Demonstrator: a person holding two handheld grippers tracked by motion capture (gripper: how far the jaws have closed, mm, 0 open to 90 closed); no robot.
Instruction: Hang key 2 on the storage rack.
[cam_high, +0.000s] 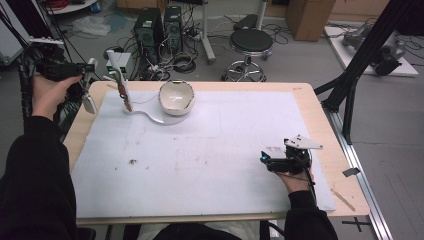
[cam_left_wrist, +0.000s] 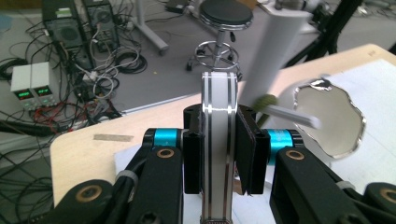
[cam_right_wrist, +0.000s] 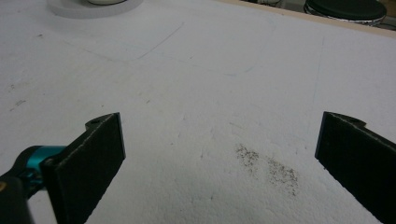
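My left gripper (cam_high: 88, 94) hangs off the table's far left corner, shut on a flat white strip with dark lines (cam_left_wrist: 218, 98) that stands upright between the jaws. Beyond it, a white bowl with a wavy shiny rim (cam_high: 176, 97) (cam_left_wrist: 329, 116) sits on a white base (cam_high: 150, 117). A white post (cam_high: 120, 75) rises from that base, and a thin stick (cam_left_wrist: 292, 115) leans beside it. My right gripper (cam_high: 264, 159) rests low on the white mat (cam_high: 200, 160) at the front right. In the right gripper view it (cam_right_wrist: 219, 140) stands open over bare mat.
Dark specks (cam_right_wrist: 268, 168) lie on the mat ahead of the right jaws, and a small smudge (cam_high: 132, 161) marks its left side. Off the far edge stand a stool (cam_high: 250, 42), computer towers (cam_high: 159, 27) and cables. A black stand leg (cam_high: 350, 80) rises at the right edge.
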